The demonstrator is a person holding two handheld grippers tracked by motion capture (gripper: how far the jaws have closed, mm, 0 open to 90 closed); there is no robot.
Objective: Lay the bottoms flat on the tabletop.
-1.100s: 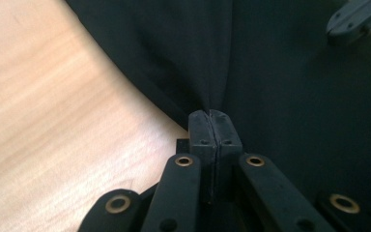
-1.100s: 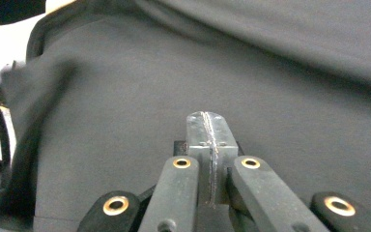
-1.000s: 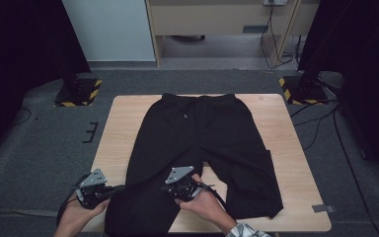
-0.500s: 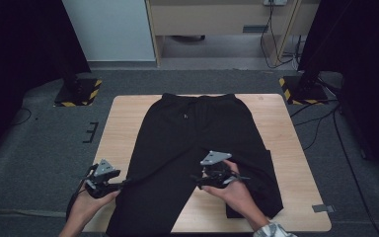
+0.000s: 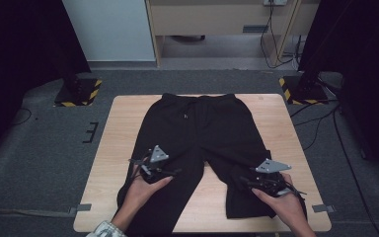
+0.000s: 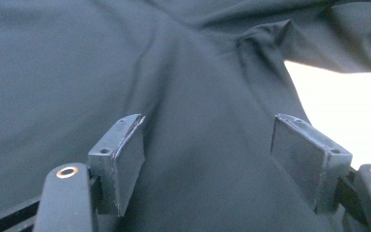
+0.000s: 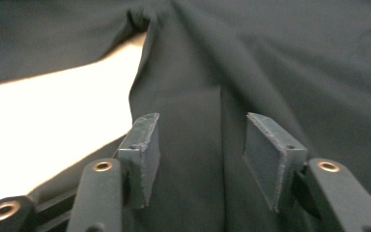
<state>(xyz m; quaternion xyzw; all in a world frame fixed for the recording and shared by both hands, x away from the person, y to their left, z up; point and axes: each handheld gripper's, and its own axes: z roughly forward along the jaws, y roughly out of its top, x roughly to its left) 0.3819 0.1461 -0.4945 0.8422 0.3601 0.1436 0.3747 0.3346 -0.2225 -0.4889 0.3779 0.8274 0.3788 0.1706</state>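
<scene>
On table [image 5: 118, 148], black trousers [image 5: 202, 128] lie flat, waistband at far edge, legs toward person, bare wood wedge between legs. Right leg hem near front-right corner of trousers looks folded back on itself. Left gripper [image 5: 154, 170] over left leg, jaws just been opening, apart, cloth under not between. Right gripper [image 5: 269, 183] over right leg near hem, jaws apart but just been closing, nothing pinched yet. Step, my read: smoothing/spreading before fold. Next: each jaw pair down onto leg cloth, then pinch.
</scene>
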